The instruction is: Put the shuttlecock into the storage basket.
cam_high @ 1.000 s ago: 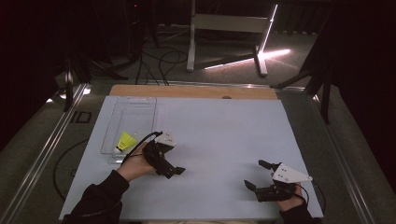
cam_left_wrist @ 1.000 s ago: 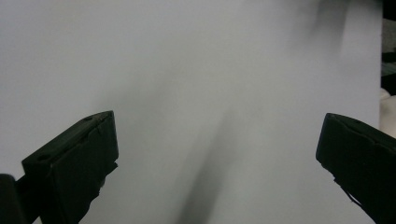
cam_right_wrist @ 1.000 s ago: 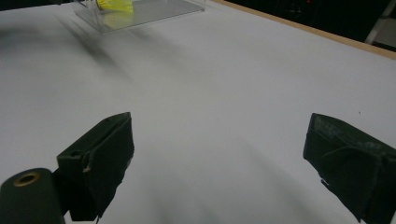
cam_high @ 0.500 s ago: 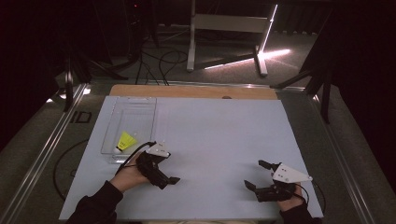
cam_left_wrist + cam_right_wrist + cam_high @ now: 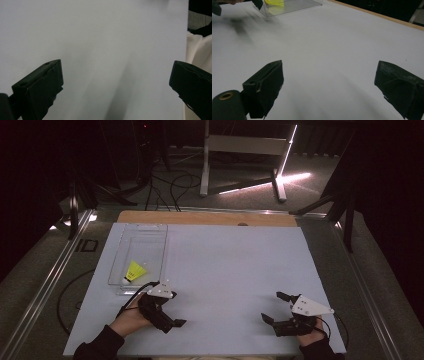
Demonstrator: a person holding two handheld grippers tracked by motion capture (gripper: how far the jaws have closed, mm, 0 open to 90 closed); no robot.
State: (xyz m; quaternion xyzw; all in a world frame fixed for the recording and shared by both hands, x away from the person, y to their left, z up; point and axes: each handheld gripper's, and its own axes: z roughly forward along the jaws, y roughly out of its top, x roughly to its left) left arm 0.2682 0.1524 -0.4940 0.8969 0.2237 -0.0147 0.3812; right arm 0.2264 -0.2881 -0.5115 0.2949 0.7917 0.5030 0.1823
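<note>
Both grippers (image 5: pixel 165 312) (image 5: pixel 280 312) low, jaws apart.

From above I note a yellow shuttlecock (image 5: pixel 135 270) lying inside the clear tray (image 5: pixel 150 231). My left gripper (image 5: pixel 167 312) sits just below it; my right gripper (image 5: pixel 276 307) rests well apart, jaws spread.

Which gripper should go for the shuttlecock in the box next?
Left, probably. The left gripper sits open just below the clear box holding the yellow shuttlecock. The right gripper, also open, is across the table.
</note>
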